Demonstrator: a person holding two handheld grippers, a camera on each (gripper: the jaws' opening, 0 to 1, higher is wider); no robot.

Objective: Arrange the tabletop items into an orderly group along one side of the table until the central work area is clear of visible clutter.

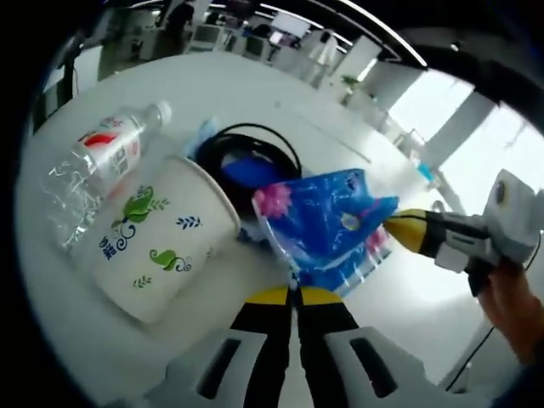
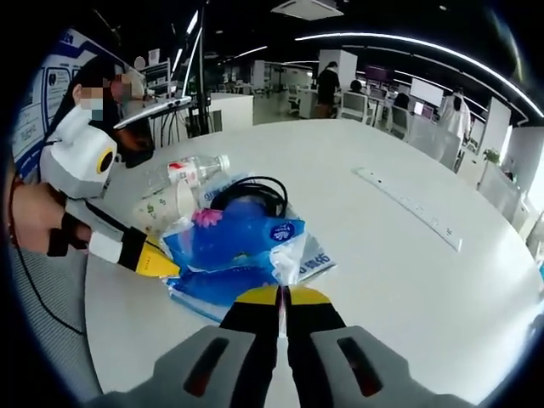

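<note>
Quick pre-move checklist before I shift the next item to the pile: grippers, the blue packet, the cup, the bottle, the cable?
1. Left gripper free to grasp: jaws together with nothing between them; ok once opened.
2. Right gripper free to grasp: same, shut and empty; ok once opened.
3. Blue packet reachable: both gripper tips sit at its edges; ok.
4. Paper cup stable: on its side beside the packet, may roll; not ok.
5. Water bottle grouped: lies flat next to the cup; ok.
6. Black cable free of the packet: coiled partly under it, snagging cannot be ruled out; cannot tell.
</note>
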